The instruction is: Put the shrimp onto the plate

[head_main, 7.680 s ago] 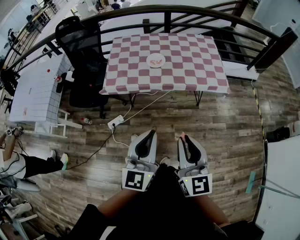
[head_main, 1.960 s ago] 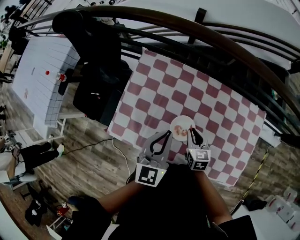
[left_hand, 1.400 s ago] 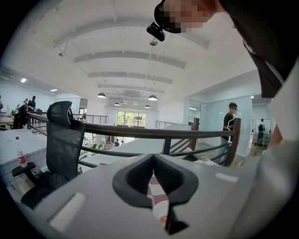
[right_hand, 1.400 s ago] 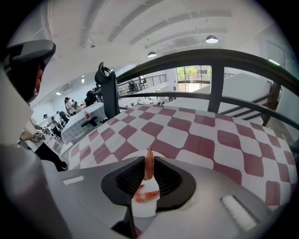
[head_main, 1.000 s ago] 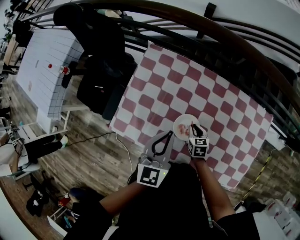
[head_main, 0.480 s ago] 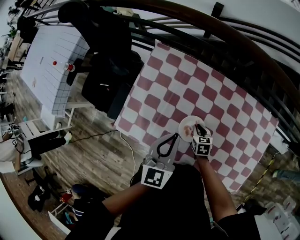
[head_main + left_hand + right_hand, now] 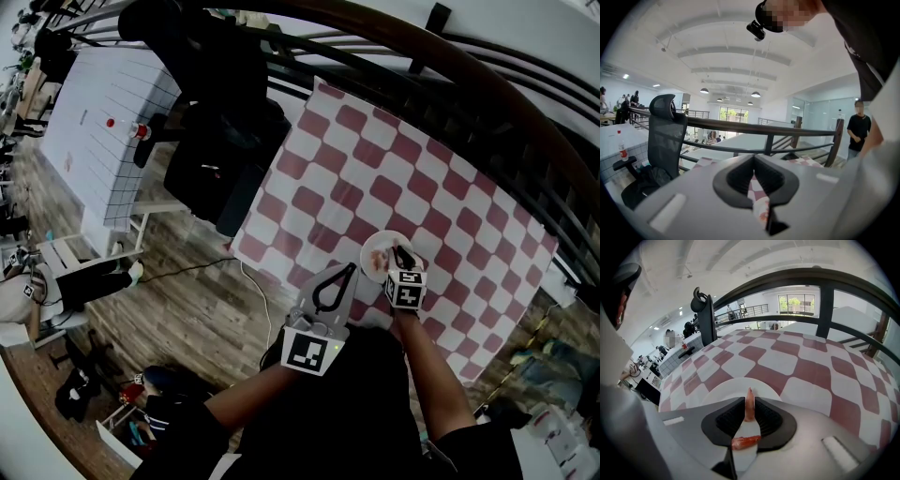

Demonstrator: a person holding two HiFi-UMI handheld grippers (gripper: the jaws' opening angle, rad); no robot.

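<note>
Shrimp (image 7: 749,405), pink, slim, pinched upright in right claw (image 7: 749,399) over round white plate (image 7: 717,391); lower gently, let go nr centre. Left claw (image 7: 754,164) closed, empty.

An open-plan office: mesh office chair (image 7: 665,136), white desks (image 7: 103,112), mezzanine railing (image 7: 740,126), pendant lights (image 7: 755,94).

A black office chair (image 7: 220,150) stands beside the checkered table (image 7: 375,178).

The right gripper (image 7: 401,251) hangs over the plate (image 7: 373,251), its jaws pinching a shrimp (image 7: 749,405). The left gripper (image 7: 348,270), jaws together, points at the plate's near edge.
</note>
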